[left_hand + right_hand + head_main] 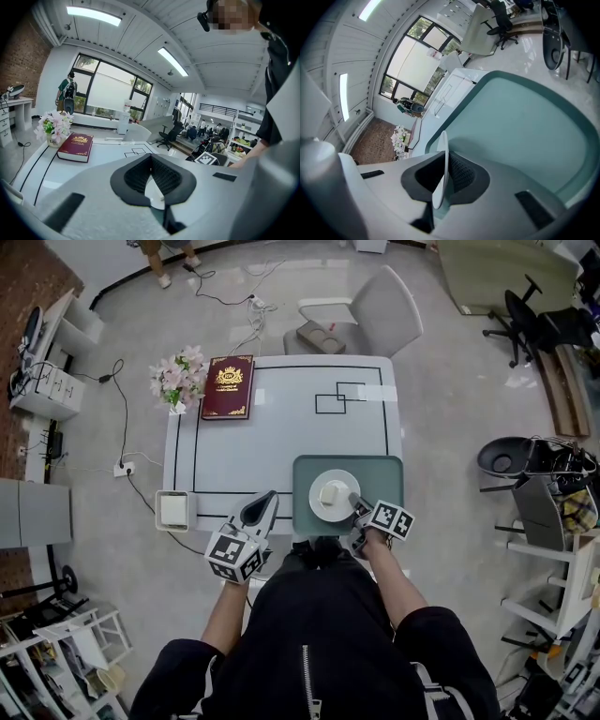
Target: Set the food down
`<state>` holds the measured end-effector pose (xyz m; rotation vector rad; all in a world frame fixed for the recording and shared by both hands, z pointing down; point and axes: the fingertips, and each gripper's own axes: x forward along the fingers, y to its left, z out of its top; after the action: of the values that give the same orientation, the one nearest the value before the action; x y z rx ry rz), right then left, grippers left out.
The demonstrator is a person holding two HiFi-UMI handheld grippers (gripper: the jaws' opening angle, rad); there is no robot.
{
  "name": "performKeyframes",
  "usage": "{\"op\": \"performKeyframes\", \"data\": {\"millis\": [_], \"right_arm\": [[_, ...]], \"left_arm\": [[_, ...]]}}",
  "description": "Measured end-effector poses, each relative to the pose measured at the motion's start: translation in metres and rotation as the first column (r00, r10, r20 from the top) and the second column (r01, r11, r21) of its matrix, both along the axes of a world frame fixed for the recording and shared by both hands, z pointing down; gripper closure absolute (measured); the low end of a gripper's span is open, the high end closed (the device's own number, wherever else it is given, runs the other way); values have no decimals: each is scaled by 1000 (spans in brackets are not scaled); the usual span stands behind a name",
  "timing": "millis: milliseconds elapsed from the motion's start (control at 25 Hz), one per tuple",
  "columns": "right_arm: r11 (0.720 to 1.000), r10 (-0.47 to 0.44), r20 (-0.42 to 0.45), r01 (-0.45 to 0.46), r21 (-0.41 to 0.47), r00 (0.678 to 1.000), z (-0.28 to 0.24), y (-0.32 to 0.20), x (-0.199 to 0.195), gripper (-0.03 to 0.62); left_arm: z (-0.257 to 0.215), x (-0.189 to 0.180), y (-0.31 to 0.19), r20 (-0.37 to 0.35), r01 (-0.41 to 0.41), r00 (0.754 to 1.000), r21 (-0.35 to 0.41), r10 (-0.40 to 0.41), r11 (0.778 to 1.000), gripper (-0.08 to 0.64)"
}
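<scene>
A white plate rests on a teal tray at the near right of the white table. On it lies a pale square piece of food. My right gripper is shut on the plate's near right rim. In the right gripper view the plate's rim stands edge-on between the dark pads, with the tray beyond. My left gripper is over the table's front edge, left of the tray. It is shut, with nothing in it, and its pads meet at the tips.
A red book and a pot of pink flowers sit at the table's far left. A small white box is at the front left corner. A grey chair stands behind the table. Black lines mark the tabletop.
</scene>
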<state>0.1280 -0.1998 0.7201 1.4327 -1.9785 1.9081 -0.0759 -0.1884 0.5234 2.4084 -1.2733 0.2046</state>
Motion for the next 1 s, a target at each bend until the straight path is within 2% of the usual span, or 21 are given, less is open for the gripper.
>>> {"op": "performKeyframes", "data": {"millis": [760, 1000], "right_arm": [[999, -38, -94, 38, 0, 995, 4, 0, 6, 571], [997, -73, -149, 75, 10, 986, 3, -3, 4, 571]], "left_arm": [[0, 1, 4, -8, -6, 1000, 3, 6, 1000, 555], [3, -1, 4, -18, -1, 1000, 1, 1, 1000, 555]]}}
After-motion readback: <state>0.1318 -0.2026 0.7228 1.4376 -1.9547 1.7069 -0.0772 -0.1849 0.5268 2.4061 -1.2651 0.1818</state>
